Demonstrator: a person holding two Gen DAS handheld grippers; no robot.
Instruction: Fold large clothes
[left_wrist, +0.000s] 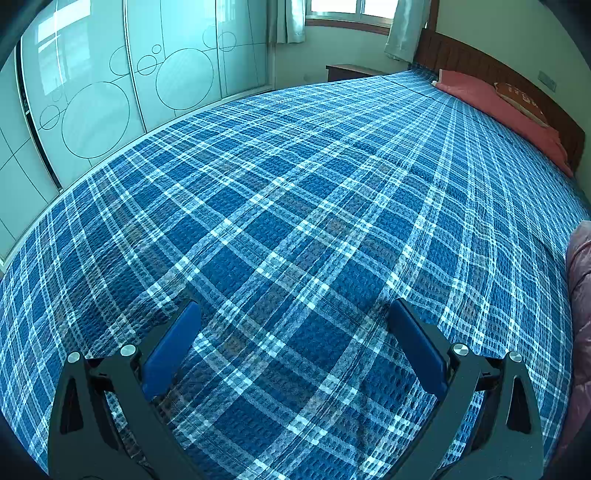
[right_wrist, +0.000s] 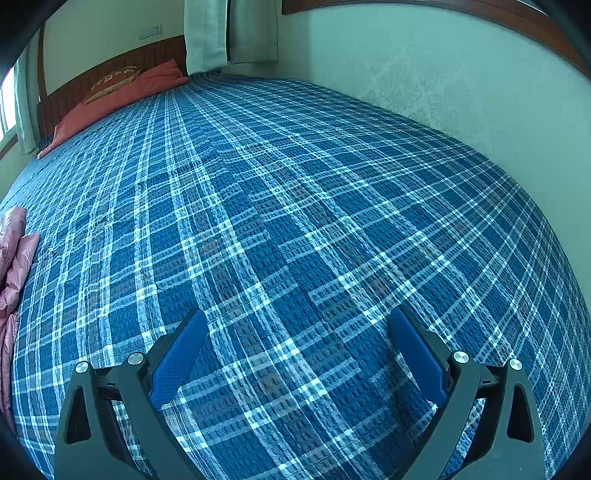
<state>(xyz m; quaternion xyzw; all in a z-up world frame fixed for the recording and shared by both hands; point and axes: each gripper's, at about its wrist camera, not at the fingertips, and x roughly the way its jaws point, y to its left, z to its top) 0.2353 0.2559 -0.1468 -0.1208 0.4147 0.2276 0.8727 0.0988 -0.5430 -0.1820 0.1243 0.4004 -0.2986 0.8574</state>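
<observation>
A shiny pink padded garment lies on a bed with a blue plaid cover (left_wrist: 295, 206). It shows at the right edge of the left wrist view (left_wrist: 580, 295) and at the left edge of the right wrist view (right_wrist: 13, 266). Most of it is out of frame. My left gripper (left_wrist: 295, 314) is open and empty above the cover, left of the garment. My right gripper (right_wrist: 297, 321) is open and empty above the cover, right of the garment. Both have blue pads.
A pink pillow (left_wrist: 498, 110) with a patterned cushion (left_wrist: 524, 101) lies at the wooden headboard (left_wrist: 480, 59). Glass wardrobe doors (left_wrist: 110, 81) stand beyond the bed's far side. A wall (right_wrist: 443, 81) runs along the bed's other side.
</observation>
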